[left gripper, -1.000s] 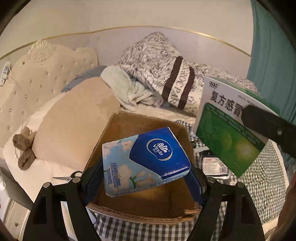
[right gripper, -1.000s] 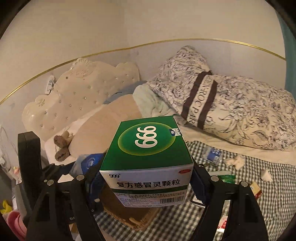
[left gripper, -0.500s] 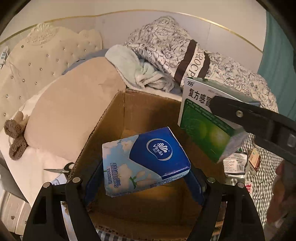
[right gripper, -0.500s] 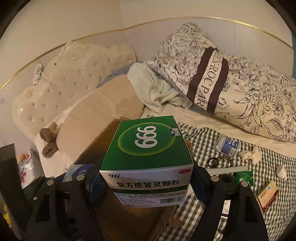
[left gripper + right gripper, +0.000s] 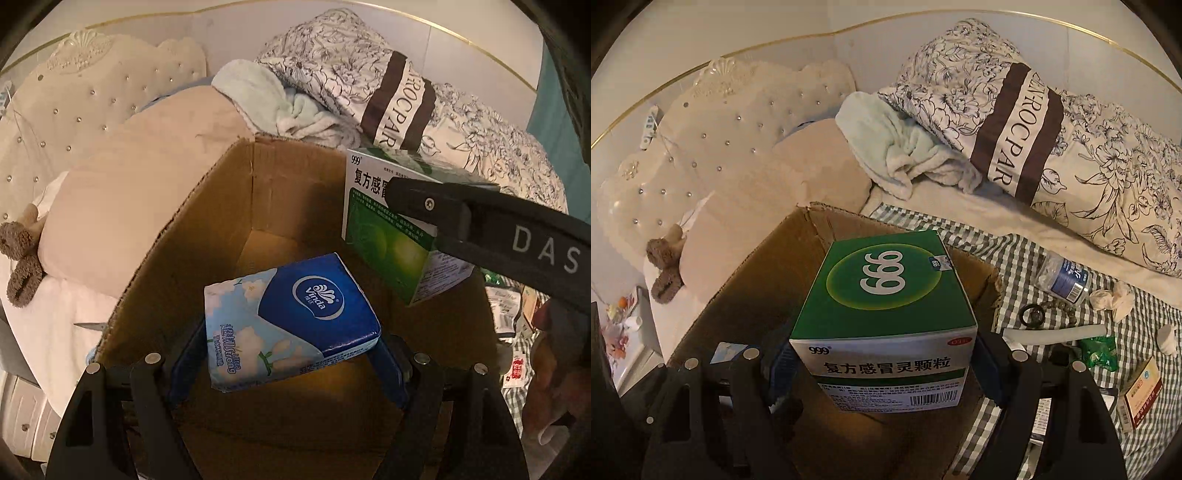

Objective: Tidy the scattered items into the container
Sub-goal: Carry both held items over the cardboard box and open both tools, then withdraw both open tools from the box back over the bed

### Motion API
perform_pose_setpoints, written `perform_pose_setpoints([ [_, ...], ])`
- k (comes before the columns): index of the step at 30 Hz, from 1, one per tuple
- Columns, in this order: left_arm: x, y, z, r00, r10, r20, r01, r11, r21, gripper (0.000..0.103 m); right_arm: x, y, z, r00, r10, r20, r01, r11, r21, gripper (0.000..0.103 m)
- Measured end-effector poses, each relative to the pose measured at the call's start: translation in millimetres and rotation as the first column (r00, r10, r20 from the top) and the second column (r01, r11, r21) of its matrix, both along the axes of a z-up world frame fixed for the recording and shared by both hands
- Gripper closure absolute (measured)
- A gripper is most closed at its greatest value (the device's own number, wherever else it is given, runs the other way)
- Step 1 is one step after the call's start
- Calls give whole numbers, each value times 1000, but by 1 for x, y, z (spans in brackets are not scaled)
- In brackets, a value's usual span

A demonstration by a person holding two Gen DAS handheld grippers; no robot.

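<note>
- Far left, off the checked cloth: a brown soft toy (image 5: pixel 665 269) lies against the beige pillow (image 5: pixel 140 206), apart from the clutter I am clearing.
- My left gripper (image 5: pixel 291 354) is clamped on a blue Vinda tissue pack (image 5: pixel 291 321), held tilted above the open mouth of the cardboard box (image 5: pixel 177 229); the pack is not yet released.
- The box floor, where I can see it, looks bare, so I judge that nothing is packed yet.
- My right gripper (image 5: pixel 886 362) is closed on a green 999 medicine box (image 5: pixel 886 295), held over the carton's right side, just beside the tissue pack.
- Right of the carton, on the checked blanket (image 5: pixel 1015 266), the remaining work: a crushed water bottle (image 5: pixel 1063 277), crumpled tissues (image 5: pixel 1115 299), a dark ring (image 5: pixel 1032 315), a white tube (image 5: pixel 1060 334), a green wrapper (image 5: pixel 1099 350) and a small orange-and-white carton (image 5: pixel 1141 395).
- As I judge it, the tidy-up is in its early stage: two items are about to drop, at least six are left lying.
</note>
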State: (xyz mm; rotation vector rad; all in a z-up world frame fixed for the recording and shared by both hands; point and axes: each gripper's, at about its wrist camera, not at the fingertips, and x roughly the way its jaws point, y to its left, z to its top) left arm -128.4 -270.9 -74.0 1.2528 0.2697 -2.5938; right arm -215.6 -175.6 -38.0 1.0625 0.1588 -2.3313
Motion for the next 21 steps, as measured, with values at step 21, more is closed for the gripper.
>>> perform_pose_setpoints([
  [21, 24, 28, 40, 1000, 26, -13, -26, 999, -19, 3, 38, 43, 59, 990, -65, -127, 60, 997, -46, 14],
])
